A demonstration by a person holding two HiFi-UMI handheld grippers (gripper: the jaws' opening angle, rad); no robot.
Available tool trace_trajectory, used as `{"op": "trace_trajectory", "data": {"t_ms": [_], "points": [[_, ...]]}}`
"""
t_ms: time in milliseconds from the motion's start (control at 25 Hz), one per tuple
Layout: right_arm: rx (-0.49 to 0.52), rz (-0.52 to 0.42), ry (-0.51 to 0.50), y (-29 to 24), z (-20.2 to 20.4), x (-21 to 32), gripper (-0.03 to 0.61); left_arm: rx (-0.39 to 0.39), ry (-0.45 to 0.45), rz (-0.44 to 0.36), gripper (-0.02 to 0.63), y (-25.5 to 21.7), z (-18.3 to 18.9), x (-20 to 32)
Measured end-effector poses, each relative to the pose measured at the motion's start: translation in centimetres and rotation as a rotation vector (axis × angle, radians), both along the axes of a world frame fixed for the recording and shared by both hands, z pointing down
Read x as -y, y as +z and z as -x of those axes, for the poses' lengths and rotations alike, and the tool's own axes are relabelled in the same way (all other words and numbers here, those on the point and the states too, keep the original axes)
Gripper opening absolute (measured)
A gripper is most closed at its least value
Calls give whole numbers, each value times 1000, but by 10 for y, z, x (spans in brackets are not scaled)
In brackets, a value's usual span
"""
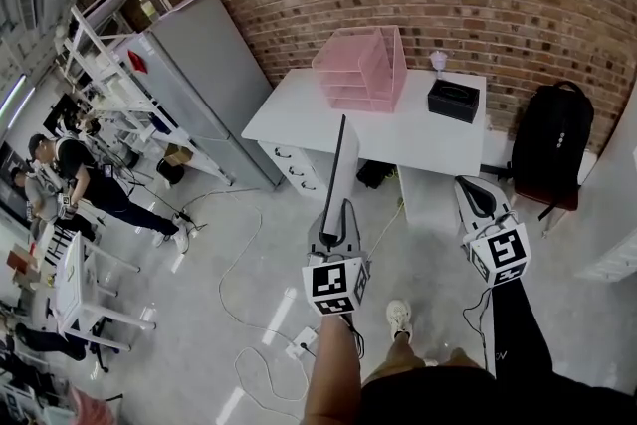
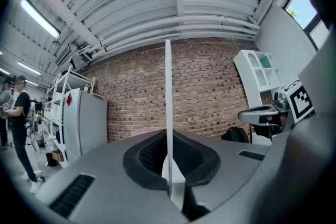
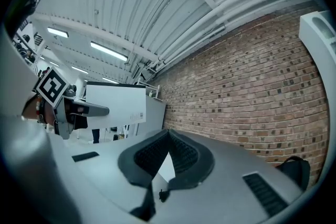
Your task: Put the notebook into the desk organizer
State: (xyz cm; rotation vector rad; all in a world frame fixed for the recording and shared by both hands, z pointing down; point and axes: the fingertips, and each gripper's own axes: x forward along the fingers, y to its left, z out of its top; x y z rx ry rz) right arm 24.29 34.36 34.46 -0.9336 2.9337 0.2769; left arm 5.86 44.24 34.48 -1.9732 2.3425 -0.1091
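The notebook (image 1: 336, 166) is a thin white one, seen edge-on in the head view, standing upright out of my left gripper (image 1: 339, 214), which is shut on its lower edge. In the left gripper view the notebook (image 2: 168, 107) rises as a narrow white strip from between the closed pads. The right gripper view shows its broad white face (image 3: 116, 105). My right gripper (image 1: 476, 198) hangs to the right, shut and empty (image 3: 167, 157). The pink desk organizer (image 1: 362, 67) stands on the white desk (image 1: 418, 142), ahead of both grippers.
A black box (image 1: 455, 100) sits on the desk right of the organizer. A black backpack (image 1: 552, 142) rests on a chair at the right. A grey cabinet (image 1: 214, 80) stands left of the desk. Cables (image 1: 254, 333) trail on the floor. People stand at far left.
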Motion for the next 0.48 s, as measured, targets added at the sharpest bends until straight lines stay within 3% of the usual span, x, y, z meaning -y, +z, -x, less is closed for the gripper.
{"op": "trace_trajectory", "data": {"t_ms": [480], "points": [[-31, -21, 14, -6, 84, 81, 20, -14, 64, 6, 20, -6, 75, 103]]}}
